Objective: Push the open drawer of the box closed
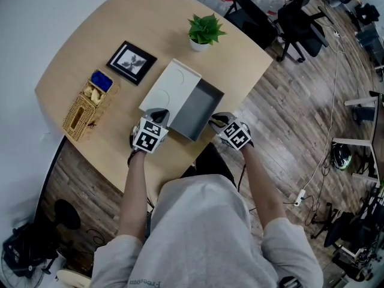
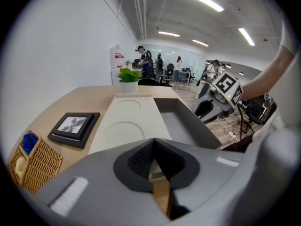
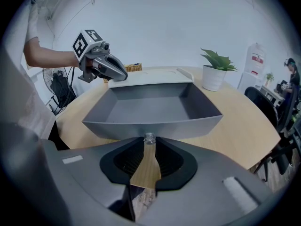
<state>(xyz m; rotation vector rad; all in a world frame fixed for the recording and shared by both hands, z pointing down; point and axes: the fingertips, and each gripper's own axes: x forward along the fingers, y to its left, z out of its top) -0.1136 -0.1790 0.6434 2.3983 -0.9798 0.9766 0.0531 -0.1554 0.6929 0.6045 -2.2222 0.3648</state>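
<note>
A flat box with a white top [image 1: 170, 86] lies on the round wooden table. Its grey drawer [image 1: 198, 110] stands pulled out to the right and holds nothing. My right gripper [image 1: 215, 121] is at the middle of the drawer's front wall [image 3: 153, 126]. Its jaws are closed round the small clear knob [image 3: 149, 138]. My left gripper [image 1: 158, 116] is shut with nothing in it, at the box's near end, with the white top [image 2: 124, 124] and the drawer [image 2: 186, 124] just ahead. The right gripper [image 2: 207, 108] also shows in the left gripper view.
A potted plant [image 1: 204, 32] stands beyond the box. A framed picture [image 1: 131, 62] and a wicker basket [image 1: 89, 107] lie to its left. The table edge [image 1: 180, 173] is close behind both grippers. Office chairs [image 1: 282, 17] stand on the floor at right.
</note>
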